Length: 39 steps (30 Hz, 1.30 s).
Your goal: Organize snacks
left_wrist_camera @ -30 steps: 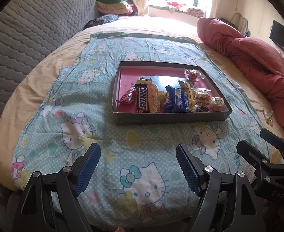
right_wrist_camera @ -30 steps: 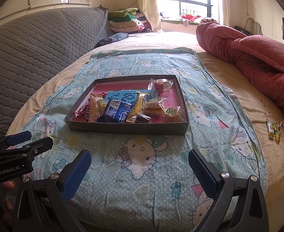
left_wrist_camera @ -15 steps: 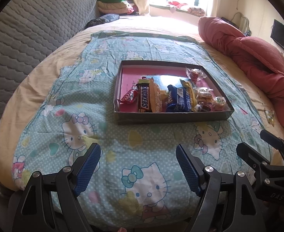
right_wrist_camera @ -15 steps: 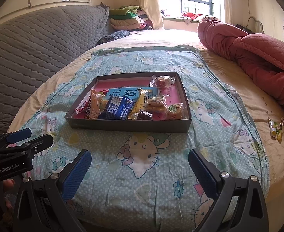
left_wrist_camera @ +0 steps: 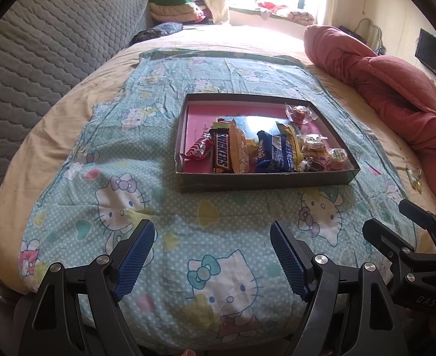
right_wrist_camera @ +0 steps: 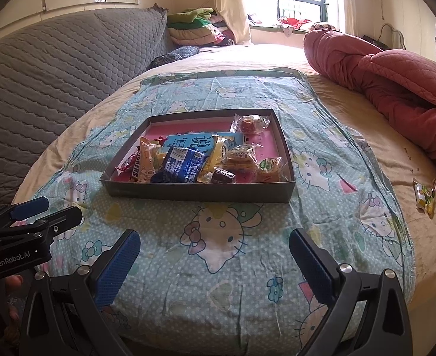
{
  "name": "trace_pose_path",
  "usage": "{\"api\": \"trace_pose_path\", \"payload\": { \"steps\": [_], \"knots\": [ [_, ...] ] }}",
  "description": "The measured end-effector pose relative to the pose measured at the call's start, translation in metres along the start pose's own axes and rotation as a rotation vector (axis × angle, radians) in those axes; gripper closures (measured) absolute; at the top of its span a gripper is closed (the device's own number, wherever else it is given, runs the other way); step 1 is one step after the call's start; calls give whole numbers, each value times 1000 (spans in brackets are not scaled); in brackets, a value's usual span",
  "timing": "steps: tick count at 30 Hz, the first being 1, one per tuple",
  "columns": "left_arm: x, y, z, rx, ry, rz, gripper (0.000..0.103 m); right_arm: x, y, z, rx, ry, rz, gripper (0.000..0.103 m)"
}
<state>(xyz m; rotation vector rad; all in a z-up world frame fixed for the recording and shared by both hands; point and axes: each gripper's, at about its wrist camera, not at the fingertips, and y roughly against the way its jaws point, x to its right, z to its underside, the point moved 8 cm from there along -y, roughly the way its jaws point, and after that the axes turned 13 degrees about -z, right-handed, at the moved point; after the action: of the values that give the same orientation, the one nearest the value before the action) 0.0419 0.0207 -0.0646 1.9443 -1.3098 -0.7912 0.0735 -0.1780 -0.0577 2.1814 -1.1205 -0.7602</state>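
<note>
Snacks: an assortment of wrapped bars, packets and small cakes, heaped along the near wall of a shallow dark-grey cardboard tray with a pink floor, which sits on a turquoise cartoon-cat bedspread in the middle of the bed.

Contents, left wrist view: one red twisted-wrapper sweet; one brown Snickers bar; one yellow crinkled packet; one blue foil biscuit pack; several clear-wrapped cakes at the right corner; one clear-wrapped sweet alone near the far right wall. The far half of the pink floor is bare.

Stray item: one small yellow-green wrapped sweet lies outside the tray on the beige sheet, beside a rolled red quilt.

Grippers: left gripper and right gripper both hover over the near edge of the bed, well short of the tray, jaws spread wide with nothing between the blue pads.

Change over the last second: the tray sits slightly lower and larger in both views, so both grippers have drifted a little nearer and higher; no snack has shifted and the jaws have not altered.

Judgement: the pile is unsorted and one sweet is outside, so organising seems incomplete; the drift settles no target.
</note>
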Motion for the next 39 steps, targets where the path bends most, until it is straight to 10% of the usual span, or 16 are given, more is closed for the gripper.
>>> {"api": "trace_pose_path", "payload": {
  "steps": [39],
  "knots": [
    [17,-17,-1,-20,-42,45,21,16,-22,0,-21,-62,-36,2]
  ]
}}
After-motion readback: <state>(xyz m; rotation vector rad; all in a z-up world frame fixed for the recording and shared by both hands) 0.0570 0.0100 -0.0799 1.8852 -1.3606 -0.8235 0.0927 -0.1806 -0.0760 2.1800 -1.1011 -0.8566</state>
